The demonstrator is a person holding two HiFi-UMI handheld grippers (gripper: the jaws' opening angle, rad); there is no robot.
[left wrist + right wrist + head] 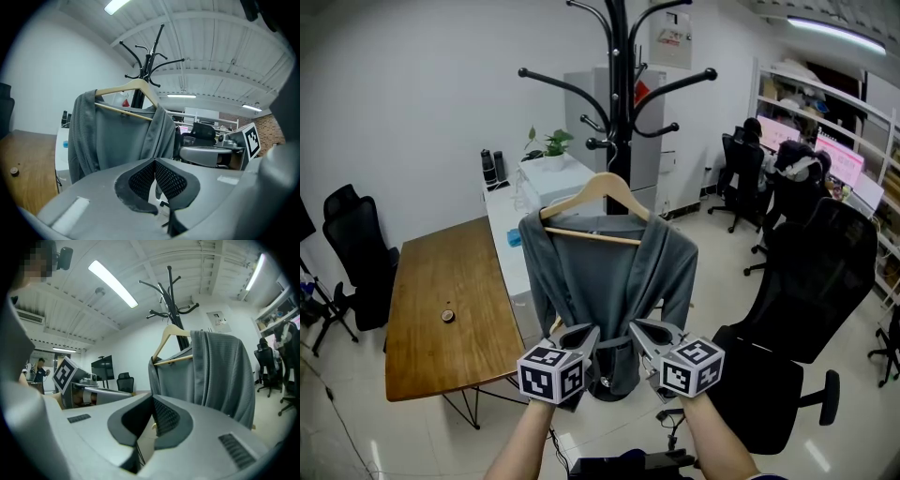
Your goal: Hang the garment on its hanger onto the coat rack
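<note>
A grey garment point(602, 281) hangs on a wooden hanger point(600, 193), whose hook sits at a lower peg of the black coat rack point(619, 84). The same garment point(122, 136) fills the middle of the left gripper view, and it shows at the right as the garment point(211, 371) in the right gripper view. My left gripper point(591, 330) and right gripper point(636, 325) are side by side in front of the garment's lower hem, a little short of it. Both are shut with nothing between their pads, as seen at the left gripper point(154, 161) and the right gripper point(153, 398).
A wooden table point(441, 309) stands at the left, with a white cabinet point(511, 225) and a potted plant point(551, 145) behind it. A black office chair point(806, 291) stands close at the right. Another chair point(356, 253) is at far left. Desks and shelves line the back right.
</note>
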